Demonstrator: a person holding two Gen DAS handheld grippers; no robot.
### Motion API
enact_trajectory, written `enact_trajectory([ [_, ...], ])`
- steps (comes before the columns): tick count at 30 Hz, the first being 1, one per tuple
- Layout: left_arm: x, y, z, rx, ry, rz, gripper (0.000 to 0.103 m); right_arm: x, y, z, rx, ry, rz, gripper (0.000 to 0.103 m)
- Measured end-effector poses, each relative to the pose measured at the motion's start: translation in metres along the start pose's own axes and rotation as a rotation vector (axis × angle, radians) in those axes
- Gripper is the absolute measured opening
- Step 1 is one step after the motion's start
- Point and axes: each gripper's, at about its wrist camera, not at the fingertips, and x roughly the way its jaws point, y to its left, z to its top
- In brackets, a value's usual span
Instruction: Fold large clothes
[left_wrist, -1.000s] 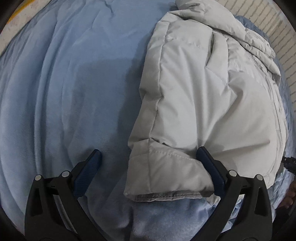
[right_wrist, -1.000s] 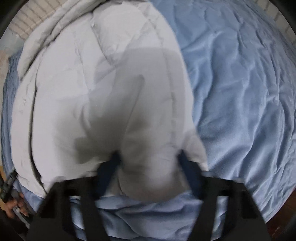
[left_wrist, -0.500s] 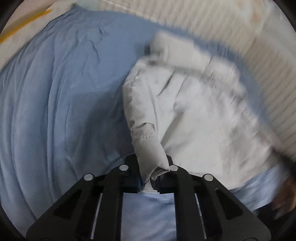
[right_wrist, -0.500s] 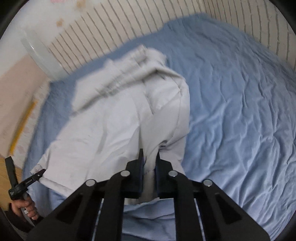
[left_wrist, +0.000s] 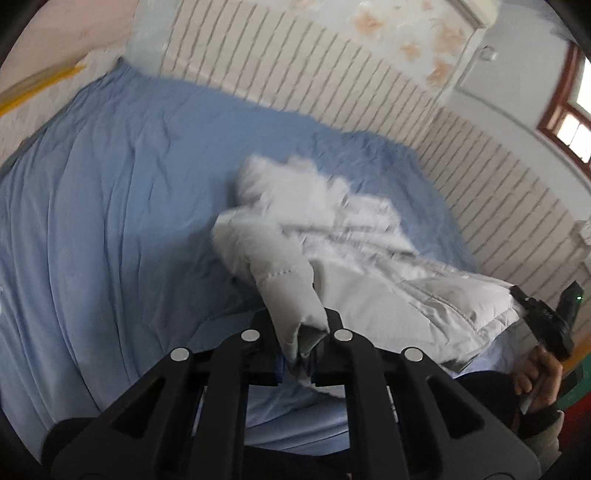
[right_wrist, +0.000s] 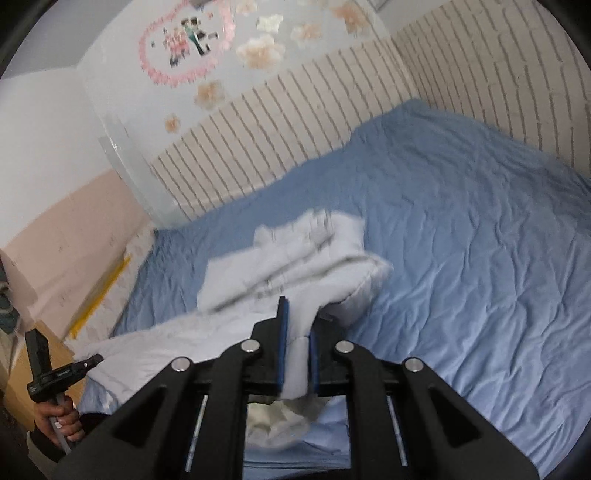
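A light grey puffy jacket lies on a bed with a blue sheet. My left gripper is shut on the jacket's near corner and holds it lifted above the sheet. My right gripper is shut on the jacket's other near corner, also lifted. The far part of the jacket is bunched and blurred on the sheet. The right gripper shows at the right edge of the left wrist view, and the left gripper at the lower left of the right wrist view.
White brick-pattern walls border the bed at the far side and corner. A window is at the upper right. A pink wall panel and wooden furniture stand at the left.
Both grippers have closed on the jacket's near edge and lifted it up and back toward me. The jacket now hangs from the grippers and its far part bunches up.
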Motion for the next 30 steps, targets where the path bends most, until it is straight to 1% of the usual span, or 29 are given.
enact_trajectory([
  [2,-0.009,-0.001,0.013,0.009,-0.019,-0.016,0.007,-0.002,0.008,0.014,-0.015,-0.022,0.01,0.01],
  [3,-0.005,-0.002,0.023,0.024,-0.028,-0.011,0.007,0.002,0.01,0.019,-0.02,-0.021,0.018,0.01],
  [5,-0.002,0.003,0.037,0.036,-0.034,-0.002,0.007,0.02,0.016,0.036,-0.044,-0.022,0.026,0.01],
  [7,0.01,0.011,0.06,0.033,-0.044,0.024,0.007,0.041,0.019,0.053,-0.061,-0.018,0.016,0.01],
  [8,0.026,0.008,0.076,0.019,-0.044,0.027,0.007,0.05,0.02,0.062,-0.065,-0.02,0.015,0.01],
  [9,0.039,0.009,0.089,0.018,-0.044,0.034,0.007,0.069,0.018,0.075,-0.072,-0.022,0.011,0.01],
  [10,0.051,0.006,0.098,0.023,-0.047,0.05,0.008,0.079,0.017,0.082,-0.07,-0.022,0.013,0.01],
  [11,0.071,0.003,0.111,0.036,-0.05,0.084,0.008,0.092,0.015,0.089,-0.063,-0.02,0.014,0.01],
  [12,0.091,-0.001,0.123,0.064,-0.054,0.12,0.009,0.114,0.01,0.1,-0.047,-0.012,0.002,0.01],
  [14,0.12,-0.01,0.136,0.139,-0.068,0.222,0.011,0.152,0.007,0.112,-0.043,0.008,-0.015,0.011],
  [15,0.129,-0.012,0.14,0.154,-0.073,0.247,0.011,0.165,0.006,0.116,-0.047,0.009,-0.033,0.011],
  [17,0.156,-0.022,0.151,0.222,-0.098,0.324,0.013,0.2,0.006,0.127,-0.072,0.015,-0.082,0.011],
  [19,0.175,-0.02,0.157,0.239,-0.114,0.363,0.016,0.226,0.004,0.132,-0.079,0.014,-0.11,0.011],
  [20,0.187,-0.018,0.162,0.23,-0.125,0.364,0.018,0.233,0.003,0.133,-0.081,0.013,-0.119,0.012],
  [21,0.198,-0.013,0.166,0.208,-0.134,0.345,0.022,0.245,-0.002,0.131,-0.079,0.003,-0.13,0.014],
  [22,0.202,-0.006,0.166,0.188,-0.142,0.324,0.03,0.251,-0.006,0.127,-0.076,-0.005,-0.139,0.017],
  [24,0.213,0.008,0.164,0.16,-0.166,0.282,0.04,0.265,-0.015,0.118,-0.084,-0.01,-0.15,0.022],
  [25,0.222,0.01,0.162,0.161,-0.177,0.277,0.044,0.273,-0.019,0.114,-0.097,-0.004,-0.155,0.026],
  [27,0.235,0.016,0.157,0.168,-0.181,0.283,0.047,0.285,-0.023,0.113,-0.105,0.016,-0.166,0.029],
  [29,0.246,0.017,0.153,0.173,-0.173,0.307,0.049,0.291,-0.021,0.115,-0.093,0.02,-0.162,0.032],
  [30,0.264,0.008,0.154,0.177,-0.166,0.318,0.05,0.289,-0.02,0.117,-0.072,0.01,-0.156,0.034],
])
